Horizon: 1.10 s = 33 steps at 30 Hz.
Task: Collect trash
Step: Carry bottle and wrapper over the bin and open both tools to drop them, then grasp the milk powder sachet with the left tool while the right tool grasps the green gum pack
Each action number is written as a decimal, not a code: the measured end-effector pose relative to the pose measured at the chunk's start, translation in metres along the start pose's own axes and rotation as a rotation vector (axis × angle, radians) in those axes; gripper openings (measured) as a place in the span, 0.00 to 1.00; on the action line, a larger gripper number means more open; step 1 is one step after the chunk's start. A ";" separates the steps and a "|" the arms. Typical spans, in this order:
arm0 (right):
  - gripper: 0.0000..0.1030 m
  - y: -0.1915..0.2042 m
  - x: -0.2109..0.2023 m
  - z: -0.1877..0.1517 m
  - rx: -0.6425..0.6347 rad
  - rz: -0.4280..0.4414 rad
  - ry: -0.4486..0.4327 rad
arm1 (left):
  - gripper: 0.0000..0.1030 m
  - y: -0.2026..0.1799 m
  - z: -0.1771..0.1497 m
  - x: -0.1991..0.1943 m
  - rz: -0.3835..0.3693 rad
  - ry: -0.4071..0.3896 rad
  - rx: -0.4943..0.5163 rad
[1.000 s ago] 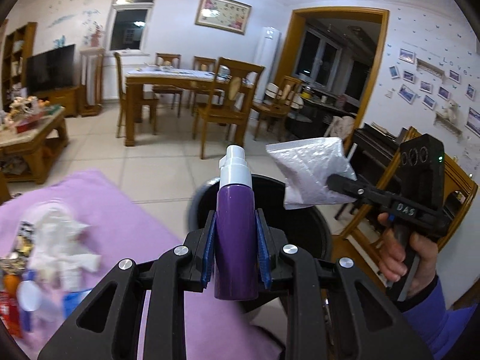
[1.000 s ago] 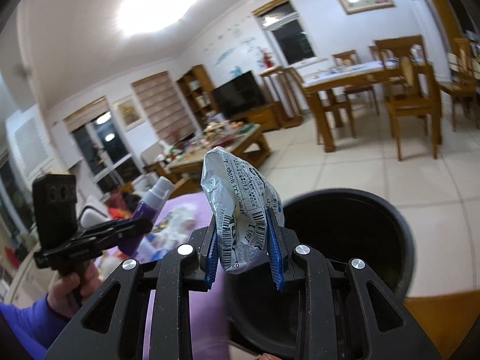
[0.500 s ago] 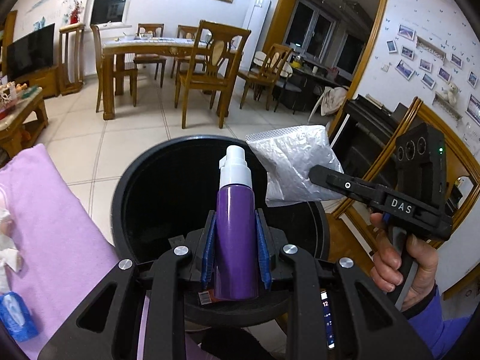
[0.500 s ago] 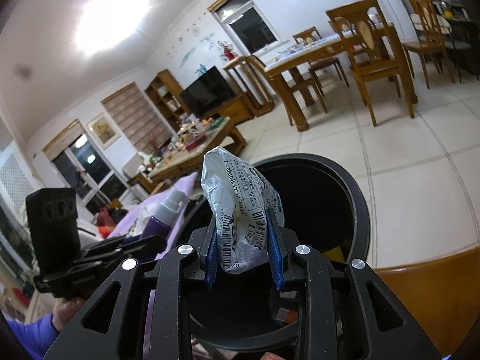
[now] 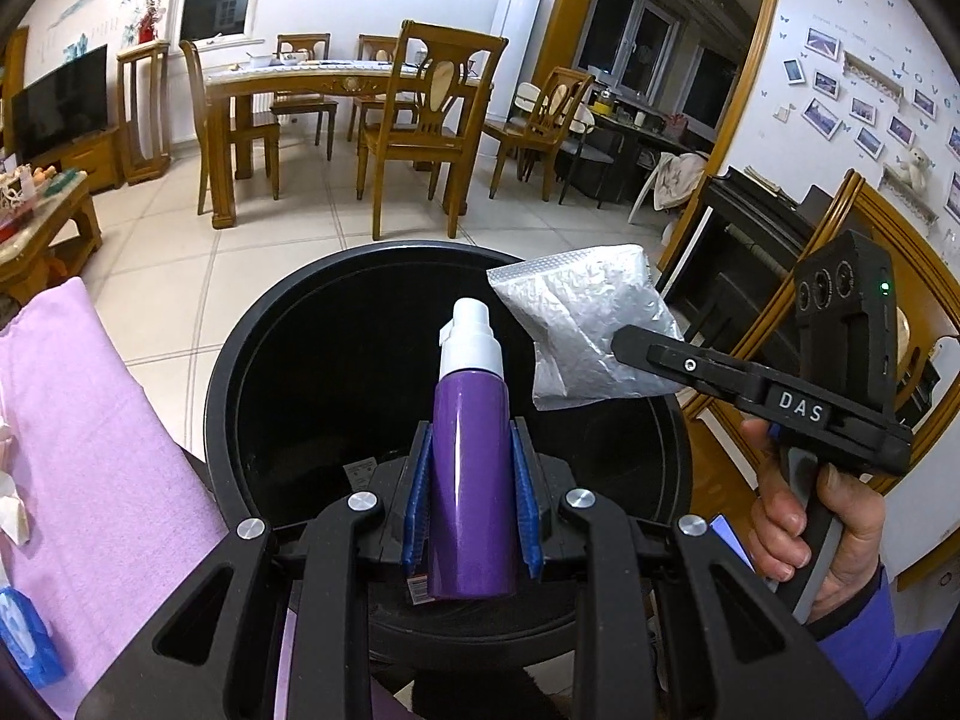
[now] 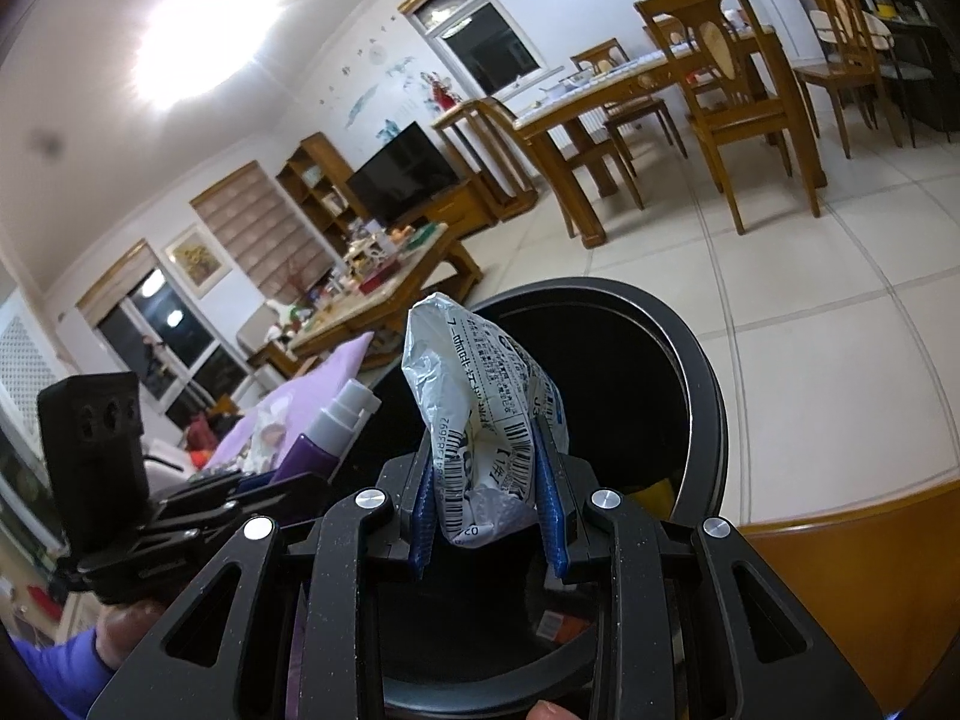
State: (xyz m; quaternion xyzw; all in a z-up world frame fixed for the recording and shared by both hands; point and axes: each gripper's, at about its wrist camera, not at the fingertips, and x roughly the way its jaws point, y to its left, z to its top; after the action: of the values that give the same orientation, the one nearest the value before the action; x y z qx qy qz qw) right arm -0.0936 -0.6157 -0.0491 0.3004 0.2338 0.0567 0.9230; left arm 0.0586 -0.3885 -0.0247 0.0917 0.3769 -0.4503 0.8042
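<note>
Black round trash bin is the landmark, its mouth open with some scraps and labels low inside. Left gripper sits over the bin's near rim, blue pads clamped narrow on one purple spray bottle with white cap, bottle upright along the fingers and above the bin's opening. Right gripper also above the bin mouth, on the bin's right side in the left view, pads pinched on one crumpled silver snack wrapper with barcodes; the wrapper hangs over the opening, just beside the bottle and not touching it. A hand in a purple sleeve holds the right gripper's handle. Nothing sits between either item and the bin mouth. Left of the bin: one pink cloth with white tissue and a blue packet at its edge. Beyond the bin: tiled floor, one dining table, four wooden chairs around it, one TV, one cluttered coffee table. Right of the bin: a dark piano, partly hidden.
</note>
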 end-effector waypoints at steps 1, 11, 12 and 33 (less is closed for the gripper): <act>0.28 -0.001 0.001 -0.001 0.001 -0.002 0.001 | 0.24 0.000 0.000 0.001 0.000 0.001 0.001; 0.29 0.005 0.019 -0.002 0.010 -0.015 0.017 | 0.24 -0.005 0.000 0.002 0.002 0.004 0.005; 0.29 0.004 0.020 -0.001 0.012 -0.017 0.018 | 0.24 -0.005 0.000 0.002 0.000 0.004 0.003; 0.65 0.081 0.040 0.008 -0.105 -0.011 0.019 | 0.69 0.023 -0.029 -0.093 0.050 -0.138 -0.073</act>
State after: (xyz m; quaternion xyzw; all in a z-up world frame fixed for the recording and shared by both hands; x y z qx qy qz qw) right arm -0.0518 -0.5441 -0.0122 0.2499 0.2408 0.0667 0.9355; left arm 0.0331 -0.3004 0.0147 0.0404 0.3344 -0.4214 0.8420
